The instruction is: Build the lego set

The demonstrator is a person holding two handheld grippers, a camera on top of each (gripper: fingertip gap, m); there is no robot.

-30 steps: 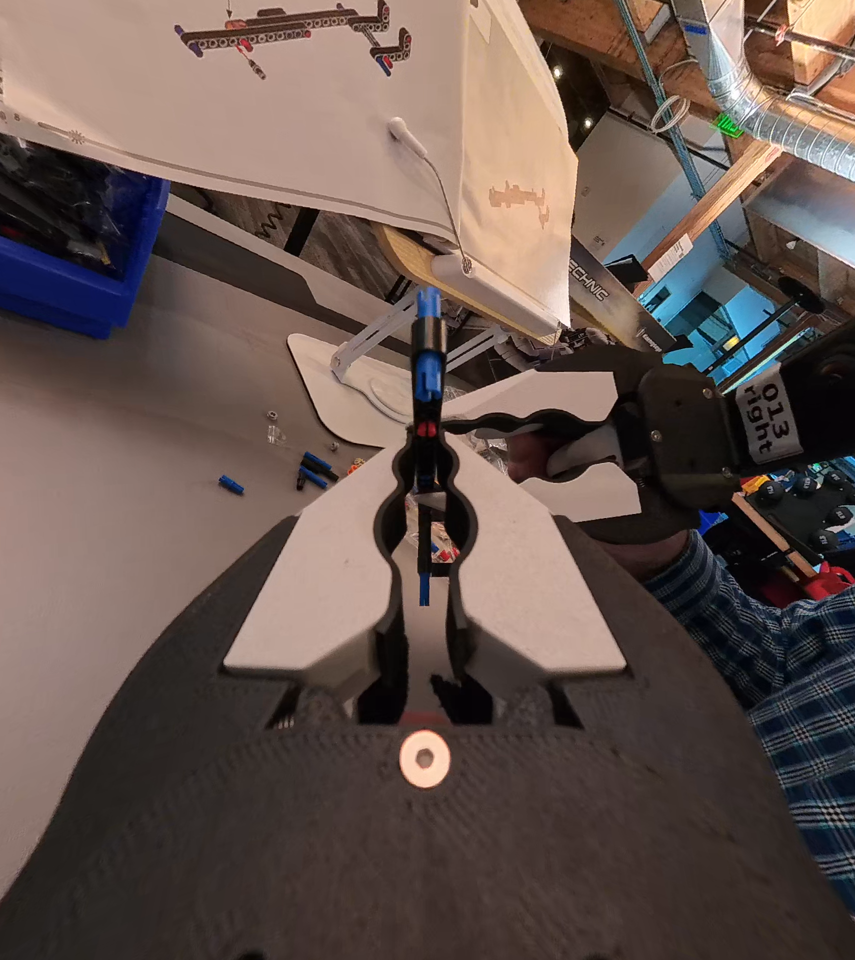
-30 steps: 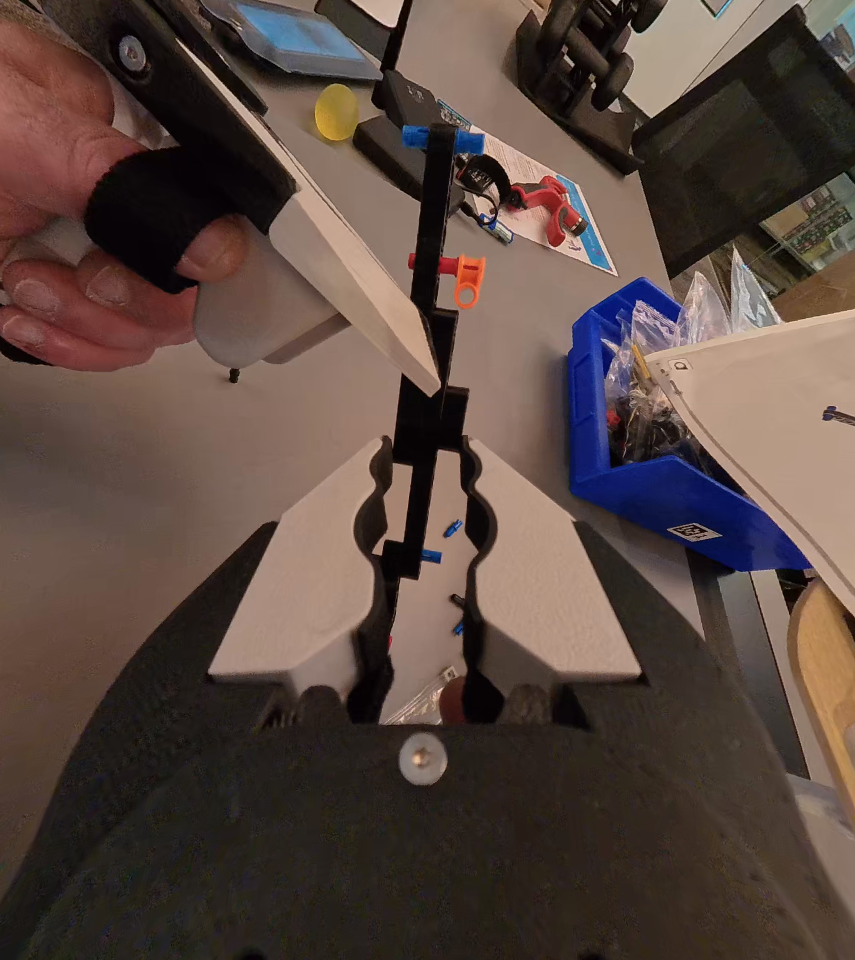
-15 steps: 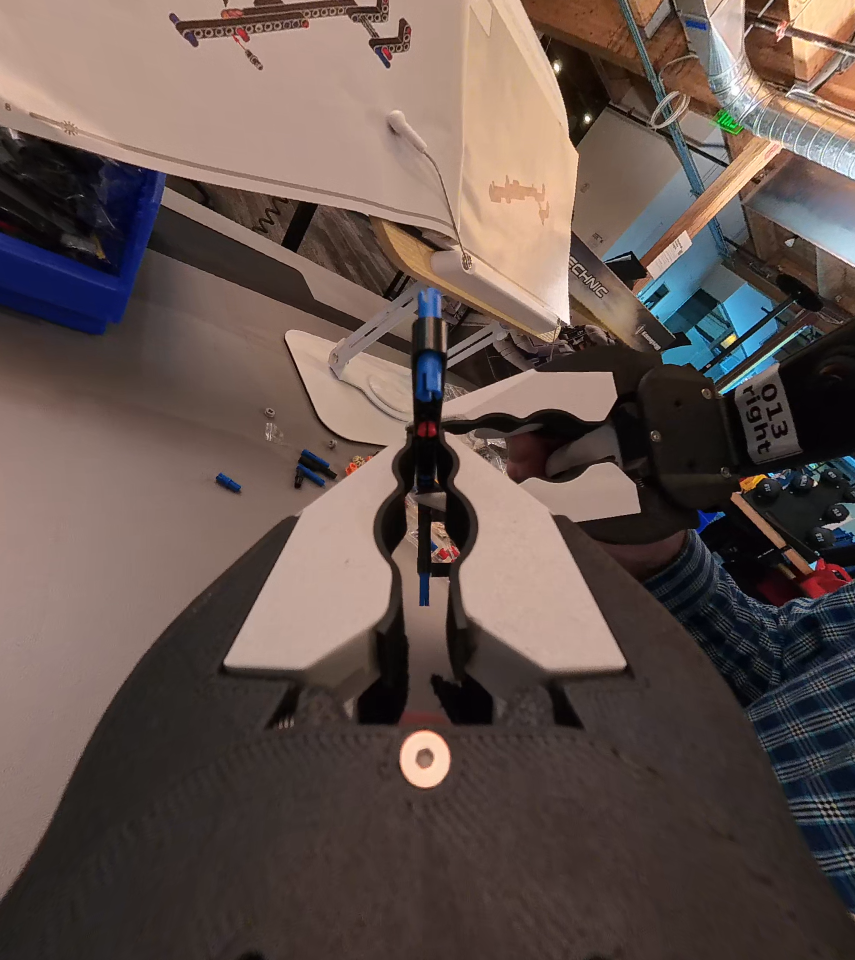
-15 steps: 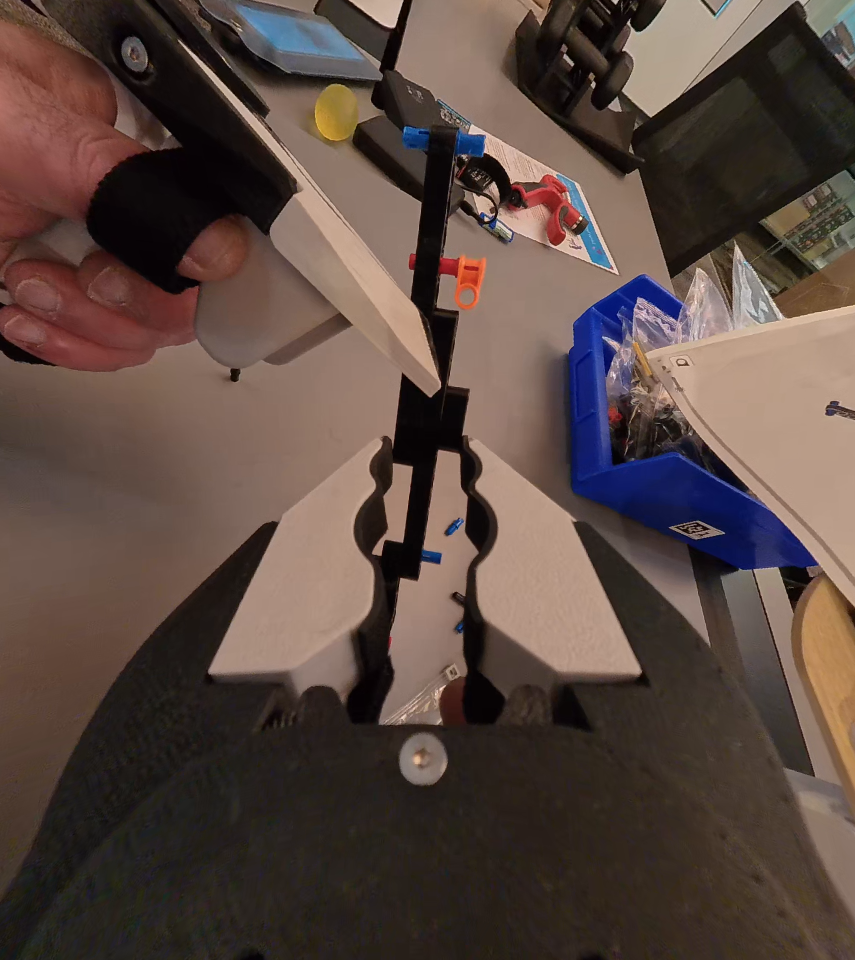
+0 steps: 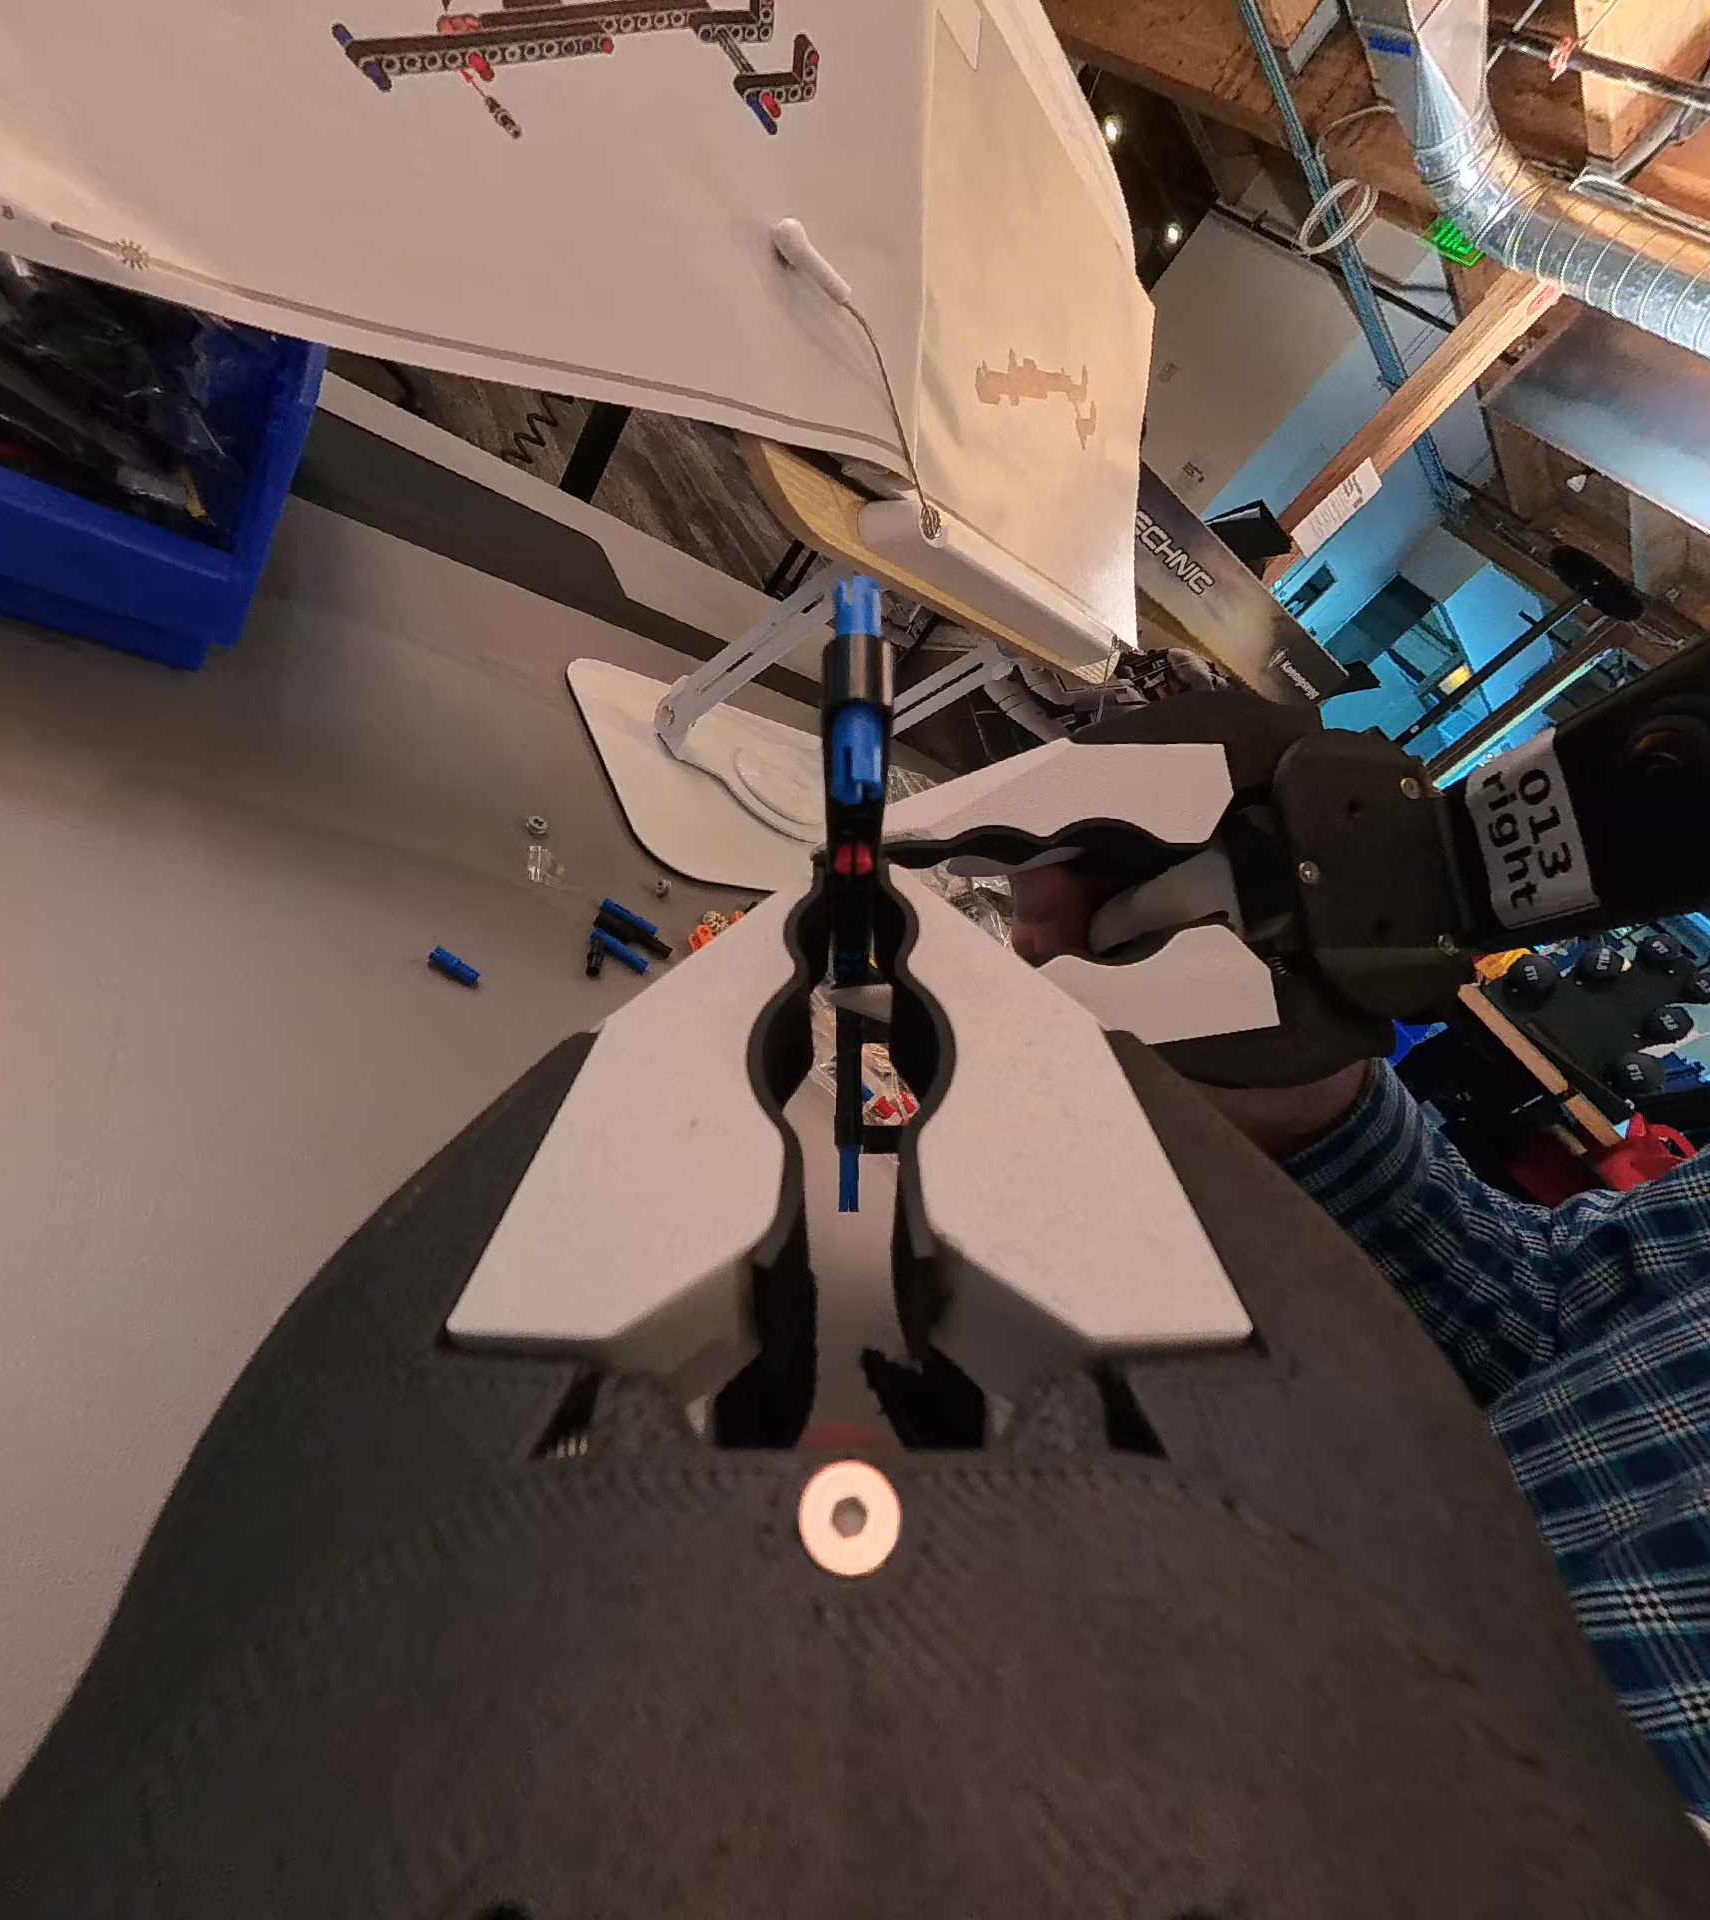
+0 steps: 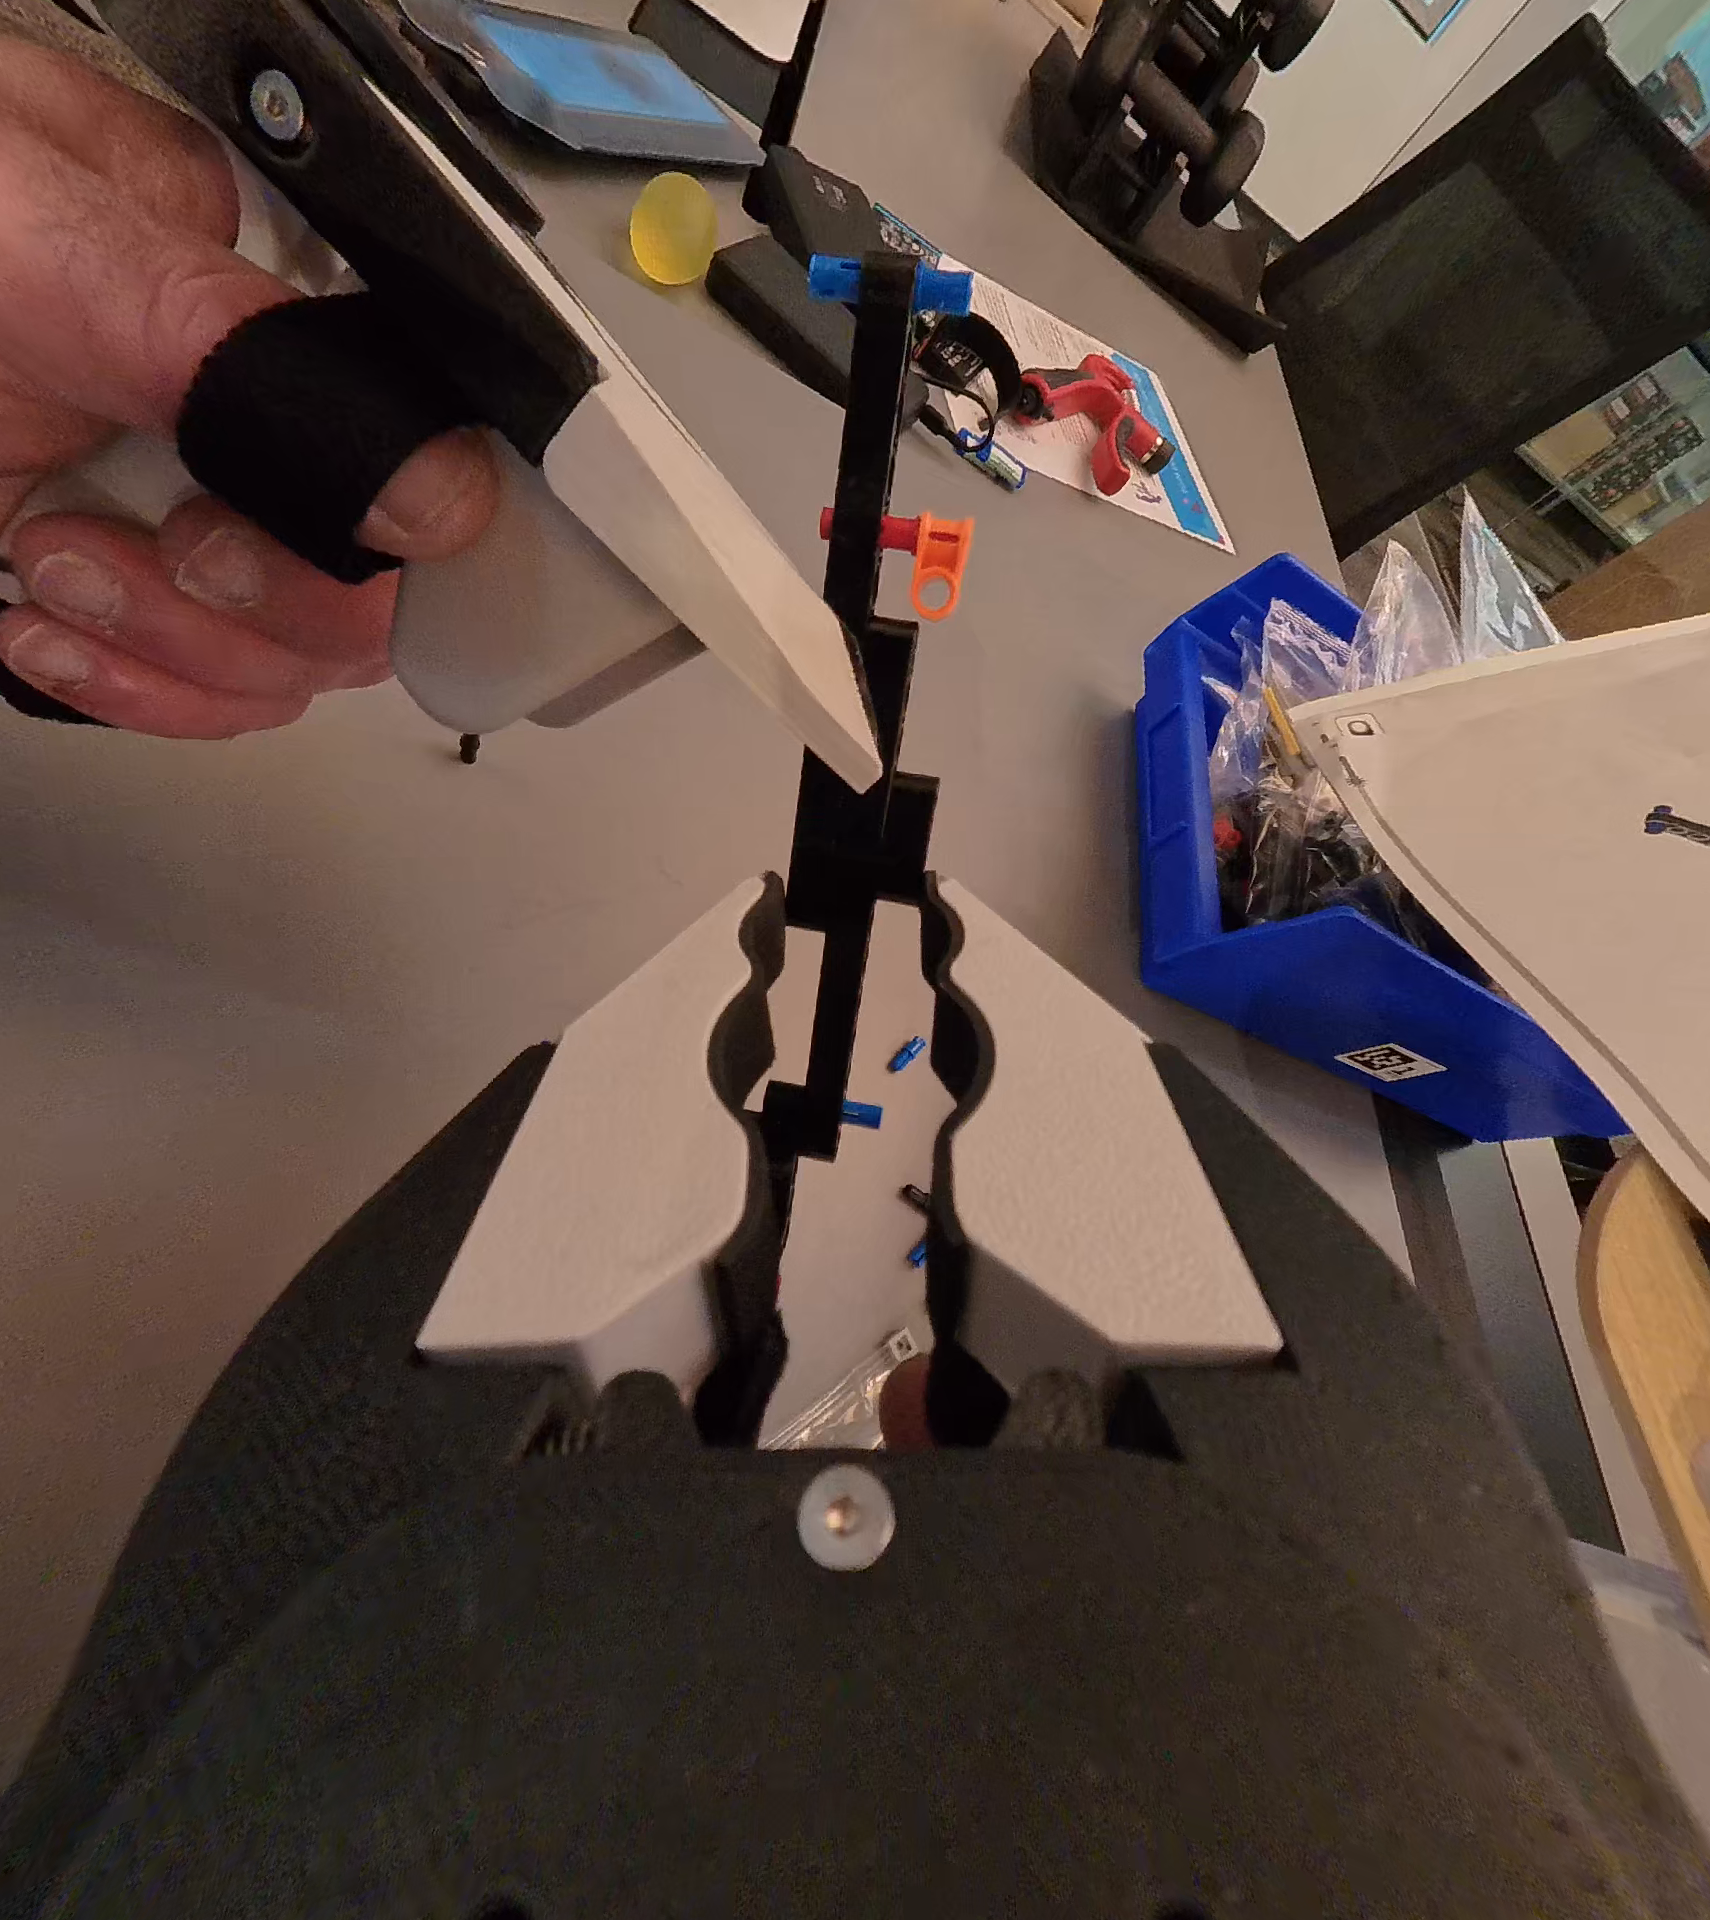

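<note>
Black lego beam (image 6: 866,665) pinched in both claws, lifted above grey surface (image 6: 207,935). Right claw (image 6: 856,883) clamps lower end, left claw (image 5: 851,883) clamps middle, likely for steady hold while checking instruction sheet (image 5: 518,208). Farther: loose pins (image 5: 622,940), blue bin (image 6: 1329,997).

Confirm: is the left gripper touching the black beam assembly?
Touching. Right wrist view shows the left gripper fingertip pressed against the black beam assembly.
</note>
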